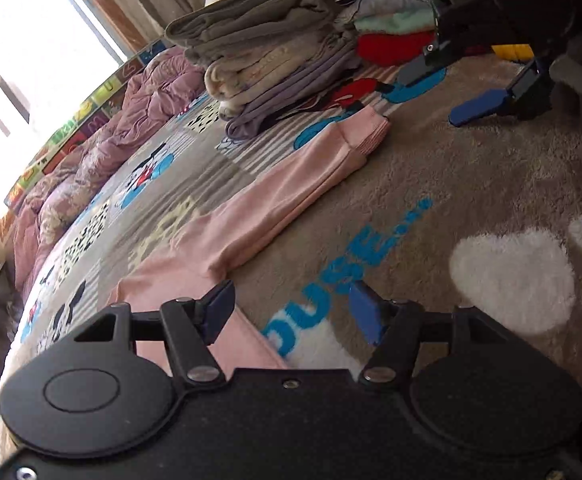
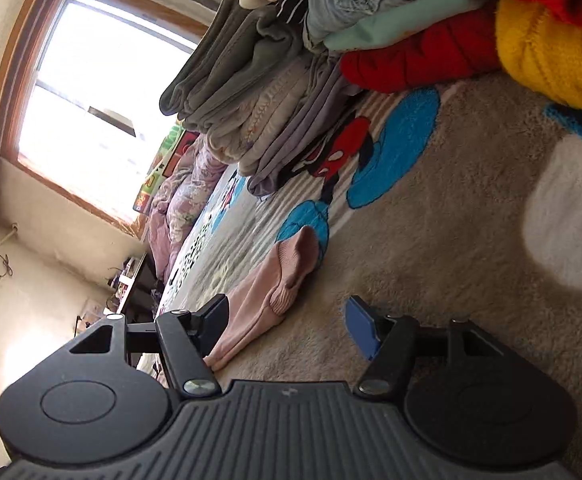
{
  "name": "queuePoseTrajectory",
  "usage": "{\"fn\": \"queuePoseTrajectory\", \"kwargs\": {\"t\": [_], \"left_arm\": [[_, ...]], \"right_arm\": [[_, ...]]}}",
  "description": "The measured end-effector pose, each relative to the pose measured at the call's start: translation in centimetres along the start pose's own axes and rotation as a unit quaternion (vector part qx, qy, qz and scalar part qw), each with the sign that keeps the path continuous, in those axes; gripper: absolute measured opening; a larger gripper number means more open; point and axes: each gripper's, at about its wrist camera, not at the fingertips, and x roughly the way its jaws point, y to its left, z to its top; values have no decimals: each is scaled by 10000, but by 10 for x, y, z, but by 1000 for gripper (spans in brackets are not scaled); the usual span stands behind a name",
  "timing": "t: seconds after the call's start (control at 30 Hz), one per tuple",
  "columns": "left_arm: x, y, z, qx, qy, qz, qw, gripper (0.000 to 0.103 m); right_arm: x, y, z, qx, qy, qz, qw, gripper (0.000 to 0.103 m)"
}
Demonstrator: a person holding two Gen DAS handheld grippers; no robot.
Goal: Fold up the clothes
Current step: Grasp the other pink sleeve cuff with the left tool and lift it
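We see the left gripper with its fingers spread wide and holding nothing, the pink trousers lying flat on the blanket just past its left finger. The right gripper is likewise wide apart and empty, hovering low and tilted, the trouser cuff ahead between its fingers.

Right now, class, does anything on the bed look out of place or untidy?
Only the pink garment: it lies stretched out unfolded on the blanket, while the other clothes sit in folded stacks. Nothing looks spilled or damaged.
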Motion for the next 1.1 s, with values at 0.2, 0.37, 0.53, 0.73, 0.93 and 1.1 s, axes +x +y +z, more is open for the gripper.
{"fn": "queuePoseTrajectory", "kwargs": {"t": [0.2,0.37,0.53,0.73,0.93,1.1], "left_arm": [[49,-47,40,1327,-231,484,9897,63],[76,-64,62,1690,-281,868,9814,62],[100,-68,77,1742,-199,1148,9778,55],[121,-76,89,1614,42,1202,9795,27],[128,-62,99,1060,184,1016,9890,14],[105,-16,106,-345,4,750,9966,11]], "right_arm": [[-5,-23,19,493,-298,-34,9983,65],[-13,-33,26,679,-417,24,9968,65],[-13,-33,28,589,-383,29,9975,66],[-13,-33,28,556,-338,67,9979,67],[-15,-34,28,560,-393,88,9976,67],[-17,-34,27,621,-510,144,9967,68]]}}
